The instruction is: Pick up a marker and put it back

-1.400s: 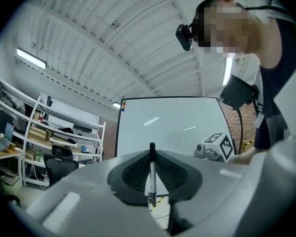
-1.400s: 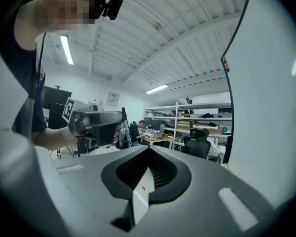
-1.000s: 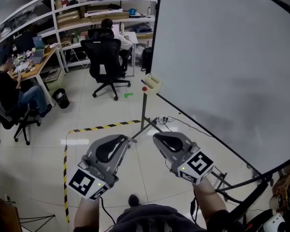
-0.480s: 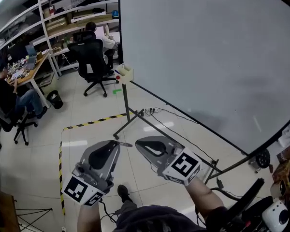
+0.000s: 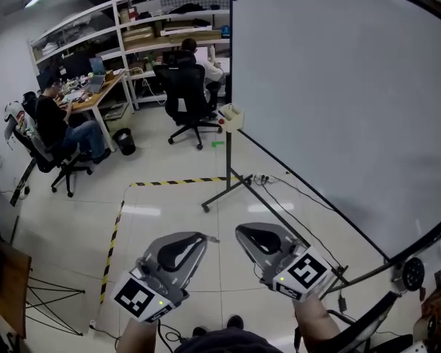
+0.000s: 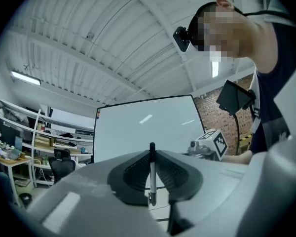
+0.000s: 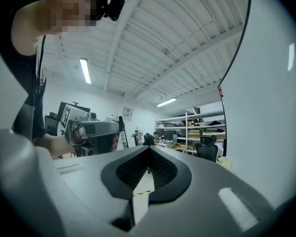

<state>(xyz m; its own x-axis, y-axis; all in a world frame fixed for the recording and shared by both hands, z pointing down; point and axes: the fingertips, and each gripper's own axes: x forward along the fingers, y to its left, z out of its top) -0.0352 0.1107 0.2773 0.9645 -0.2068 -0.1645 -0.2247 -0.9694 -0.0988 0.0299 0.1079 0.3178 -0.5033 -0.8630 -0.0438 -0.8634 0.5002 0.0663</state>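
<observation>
Left gripper (image 6: 151, 148) has its jaws pressed together on a thin marker (image 6: 152, 177). The marker stands upright between the black ribbed pads (image 6: 134, 173), with its dark tip just above the jaw ends and its lower end hanging in the gap below. In the head view a short bit of the marker pokes out past the jaw tips toward the right.

Right gripper (image 7: 149, 150) is just to the right of the left one, equally near. Its jaws are closed against each other with nothing between them. Both are held low over a pale tiled floor (image 5: 169, 212).

Beyond them a large whiteboard (image 5: 338, 87) on a black metal stand (image 5: 230, 160) fills the right side of the scene. A small beige tray (image 5: 231, 116) hangs at the board's far left edge, well apart from both grippers. A strip of yellow and black tape (image 5: 173, 182) crosses the floor on the left.

Farther off on the left, a person (image 5: 59, 120) sits at a desk (image 5: 95, 93). A black office chair (image 5: 187, 94) stands before white shelves (image 5: 169, 28) at the far wall.
</observation>
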